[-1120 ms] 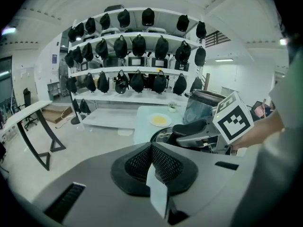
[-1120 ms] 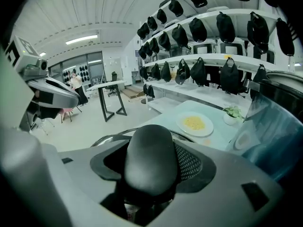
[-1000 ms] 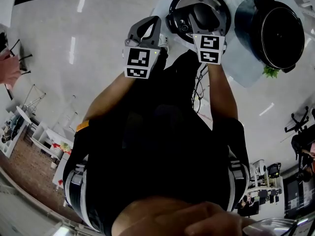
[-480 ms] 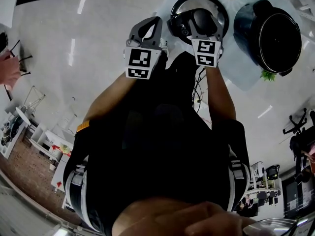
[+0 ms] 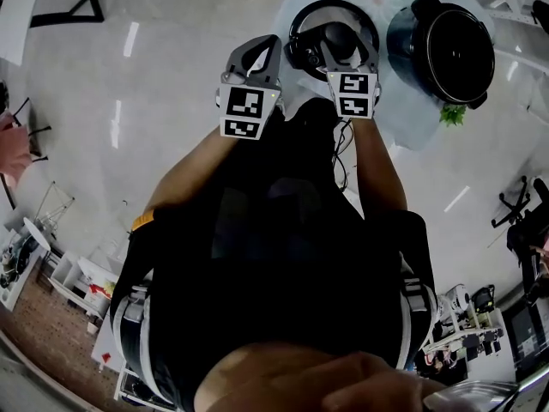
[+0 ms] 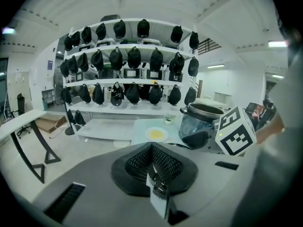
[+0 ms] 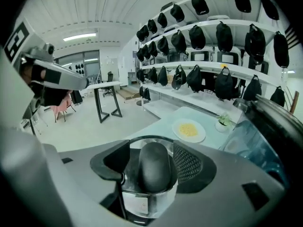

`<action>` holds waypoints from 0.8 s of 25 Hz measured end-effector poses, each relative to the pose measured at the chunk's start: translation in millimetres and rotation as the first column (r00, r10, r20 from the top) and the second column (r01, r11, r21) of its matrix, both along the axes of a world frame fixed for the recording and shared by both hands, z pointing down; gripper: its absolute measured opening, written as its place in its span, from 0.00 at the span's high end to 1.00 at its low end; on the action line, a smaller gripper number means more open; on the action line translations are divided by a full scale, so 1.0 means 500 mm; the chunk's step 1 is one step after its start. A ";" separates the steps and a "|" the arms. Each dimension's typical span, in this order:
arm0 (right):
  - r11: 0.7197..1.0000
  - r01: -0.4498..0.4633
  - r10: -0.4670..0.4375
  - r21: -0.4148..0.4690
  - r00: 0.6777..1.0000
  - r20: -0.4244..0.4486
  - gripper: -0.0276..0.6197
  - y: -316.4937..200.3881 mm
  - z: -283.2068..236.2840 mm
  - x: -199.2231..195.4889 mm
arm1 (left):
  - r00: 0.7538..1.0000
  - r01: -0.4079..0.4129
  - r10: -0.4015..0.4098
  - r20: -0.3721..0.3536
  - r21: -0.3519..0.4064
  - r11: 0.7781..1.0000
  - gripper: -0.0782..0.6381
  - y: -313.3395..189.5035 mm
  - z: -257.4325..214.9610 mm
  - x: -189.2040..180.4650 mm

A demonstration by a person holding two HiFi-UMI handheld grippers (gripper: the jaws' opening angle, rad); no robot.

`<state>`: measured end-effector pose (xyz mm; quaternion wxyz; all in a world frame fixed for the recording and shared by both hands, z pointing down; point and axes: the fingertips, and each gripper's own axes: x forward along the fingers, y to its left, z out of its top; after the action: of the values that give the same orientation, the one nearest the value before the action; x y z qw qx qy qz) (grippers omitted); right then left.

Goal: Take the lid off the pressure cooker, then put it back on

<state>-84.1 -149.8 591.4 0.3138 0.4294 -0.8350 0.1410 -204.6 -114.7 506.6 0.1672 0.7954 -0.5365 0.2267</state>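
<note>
Holding the lid (image 5: 310, 48) by its knob (image 7: 154, 174), the right gripper (image 7: 150, 160) had its jaws closed on both sides of it, most likely so the lid would stay flat and not tip. The lid was near the top middle of the head view, off the pot (image 5: 446, 45), which stood open at the upper right on the table (image 5: 403, 114). Whether the lid was up in the air or resting could not be told. The left gripper (image 6: 152, 162) had its jaws pressed together with nothing in them. It was off to the left, probably to keep out of the way.
</note>
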 end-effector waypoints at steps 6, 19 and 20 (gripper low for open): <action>0.998 -0.031 0.030 0.061 0.999 0.017 0.51 0.066 -0.135 -0.014 | 0.997 -0.063 0.064 -0.046 0.027 0.998 0.88 0.042 -0.033 0.016; 0.996 -0.032 0.028 0.079 0.998 0.050 0.54 0.232 -0.272 -0.025 | 0.989 -0.093 0.101 -0.109 0.078 0.993 0.88 0.173 -0.102 0.053; 0.996 -0.022 0.017 0.088 0.998 0.056 0.54 0.237 -0.280 -0.023 | 0.989 -0.077 0.086 -0.122 0.077 0.994 0.88 0.182 -0.109 0.054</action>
<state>-95.8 -31.3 451.3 0.2697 0.4471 -0.8445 0.1186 -177.5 -23.9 451.9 0.1623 0.8348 -0.5000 0.1638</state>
